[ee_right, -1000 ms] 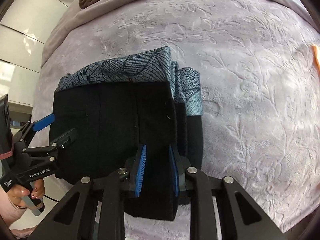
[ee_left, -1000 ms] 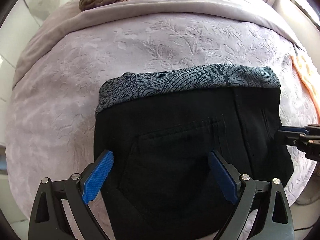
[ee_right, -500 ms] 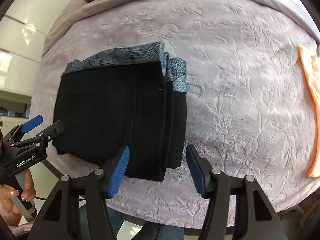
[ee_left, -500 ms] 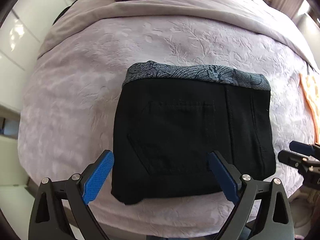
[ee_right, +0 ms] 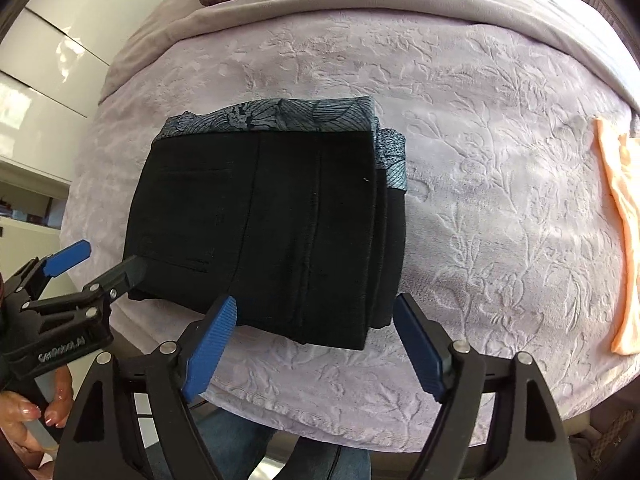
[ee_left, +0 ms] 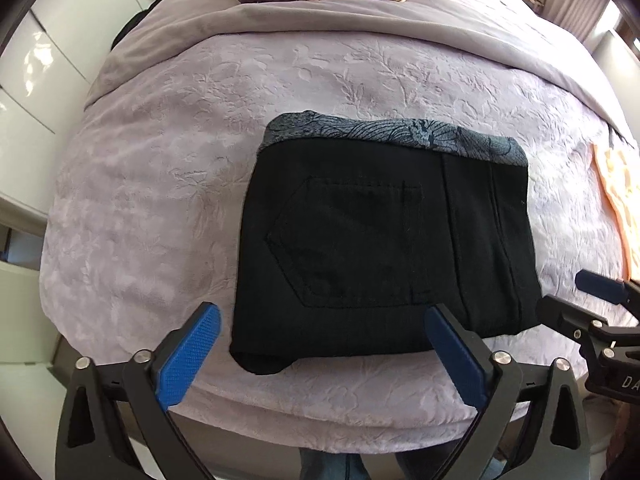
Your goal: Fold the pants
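folded black pants [ee_left: 384, 248] on bed, below both opening grippers, untouched

White lettering reading "GenRobot.AI" stands on the black body of the left gripper [ee_right: 86, 264], seen at the lower left of the right wrist view. In the left wrist view the right gripper [ee_left: 576, 296] bears white letters at the frame's edge, of which only "DA" can be read.

One folded pants [ee_left: 380, 248], two grippers (left [ee_left: 320, 360], right [ee_right: 316, 344]), one orange cloth [ee_right: 624, 232].
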The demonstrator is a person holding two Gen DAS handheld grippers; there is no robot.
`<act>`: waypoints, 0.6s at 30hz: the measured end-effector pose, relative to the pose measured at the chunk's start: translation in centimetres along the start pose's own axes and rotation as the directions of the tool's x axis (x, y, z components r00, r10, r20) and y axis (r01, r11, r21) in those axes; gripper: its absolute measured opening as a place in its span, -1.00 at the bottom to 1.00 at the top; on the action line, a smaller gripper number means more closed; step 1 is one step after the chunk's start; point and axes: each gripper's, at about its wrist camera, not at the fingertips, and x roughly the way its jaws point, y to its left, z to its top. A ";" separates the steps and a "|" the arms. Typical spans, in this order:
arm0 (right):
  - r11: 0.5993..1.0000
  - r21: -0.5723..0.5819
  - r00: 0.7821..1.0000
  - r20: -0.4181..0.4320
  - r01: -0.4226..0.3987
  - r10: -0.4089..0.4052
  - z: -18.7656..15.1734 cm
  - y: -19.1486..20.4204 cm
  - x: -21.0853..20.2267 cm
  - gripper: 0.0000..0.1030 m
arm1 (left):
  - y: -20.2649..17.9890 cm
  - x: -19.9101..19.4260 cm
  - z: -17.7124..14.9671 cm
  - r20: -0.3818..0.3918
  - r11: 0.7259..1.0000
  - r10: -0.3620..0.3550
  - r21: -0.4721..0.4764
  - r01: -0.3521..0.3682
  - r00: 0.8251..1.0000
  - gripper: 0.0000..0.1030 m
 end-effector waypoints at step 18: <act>0.988 0.097 0.992 0.027 0.121 -0.125 -2.9 3.0 -1.9 0.70 | 2.8 -1.1 -1.6 -0.003 0.999 0.031 0.034 -0.031 1.000 0.99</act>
